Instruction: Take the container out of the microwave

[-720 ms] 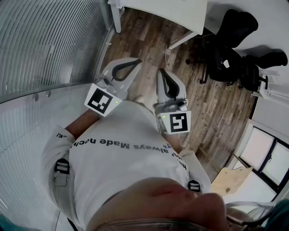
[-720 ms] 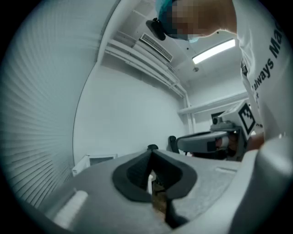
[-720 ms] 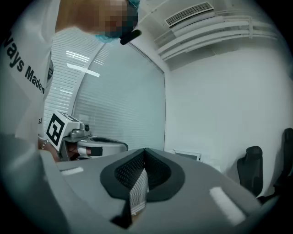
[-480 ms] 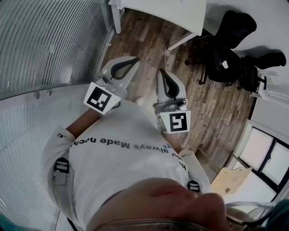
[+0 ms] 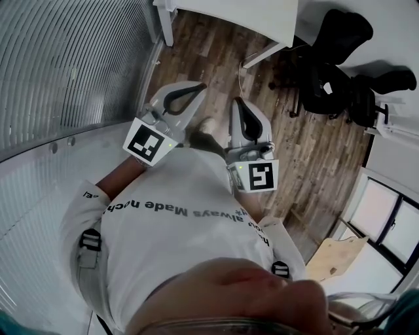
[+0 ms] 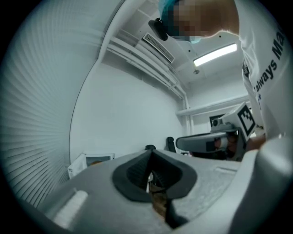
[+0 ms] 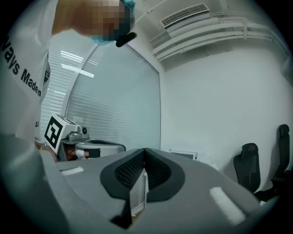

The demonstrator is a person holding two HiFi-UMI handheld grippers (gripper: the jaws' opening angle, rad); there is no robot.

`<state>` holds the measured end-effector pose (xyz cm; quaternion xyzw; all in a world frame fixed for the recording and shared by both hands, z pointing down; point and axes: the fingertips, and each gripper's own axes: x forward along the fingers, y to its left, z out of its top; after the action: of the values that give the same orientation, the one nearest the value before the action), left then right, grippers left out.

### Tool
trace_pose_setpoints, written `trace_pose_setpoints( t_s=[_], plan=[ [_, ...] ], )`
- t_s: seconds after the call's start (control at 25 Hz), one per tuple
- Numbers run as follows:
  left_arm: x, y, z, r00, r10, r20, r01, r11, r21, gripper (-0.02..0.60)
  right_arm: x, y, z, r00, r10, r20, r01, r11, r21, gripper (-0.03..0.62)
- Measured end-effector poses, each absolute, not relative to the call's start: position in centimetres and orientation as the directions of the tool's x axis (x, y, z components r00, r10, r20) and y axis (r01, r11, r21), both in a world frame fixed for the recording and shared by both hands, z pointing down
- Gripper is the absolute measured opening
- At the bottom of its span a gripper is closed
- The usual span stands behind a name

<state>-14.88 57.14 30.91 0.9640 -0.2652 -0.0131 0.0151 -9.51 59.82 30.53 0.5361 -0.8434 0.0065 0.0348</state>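
No container shows in any view. Far off against the white wall stands a white box with a dark front panel [image 6: 91, 161], perhaps the microwave; it appears small in the right gripper view too, white box [image 7: 184, 155]. The person holds both grippers level and close to the torso. My left gripper [image 5: 195, 90] is shut, its black pads [image 6: 137, 171] meeting with nothing between them. My right gripper [image 5: 239, 108] is also shut and empty, tips together [image 7: 144, 157]. Each gripper shows beside the other in its partner's view.
Below lies a wooden floor [image 5: 308, 157]. A glass wall with blinds [image 5: 65, 59] runs along the left. A white table [image 5: 229, 16] stands ahead, black office chairs [image 5: 334, 72] to the right. A pale wooden piece [image 5: 334, 258] sits at lower right. The person's shoe [image 5: 205, 125] is between the grippers.
The person's foot has stepped forward between the grippers and the room has shifted slightly in the head view. Both grippers keep their place by the torso, still shut.
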Motion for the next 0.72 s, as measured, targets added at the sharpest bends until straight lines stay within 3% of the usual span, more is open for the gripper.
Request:
trace_pose_setpoints(
  t_s=[0.24,0.72],
  plan=[
    [-11.2,53.5,31.9,0.864,-0.504,-0.001,-0.503,-0.862,0.052,0.005,-5.9,56.0,31.5,-0.418,-0.907,0.061,-0.908,0.419,0.019,0.002],
    [3.2,41.6,30.7,0.873,-0.488,-0.006,-0.488,-0.873,-0.006,0.005,8.0,44.7,30.9,-0.411,-0.911,0.026,-0.911,0.411,0.010,0.002]
  ],
)
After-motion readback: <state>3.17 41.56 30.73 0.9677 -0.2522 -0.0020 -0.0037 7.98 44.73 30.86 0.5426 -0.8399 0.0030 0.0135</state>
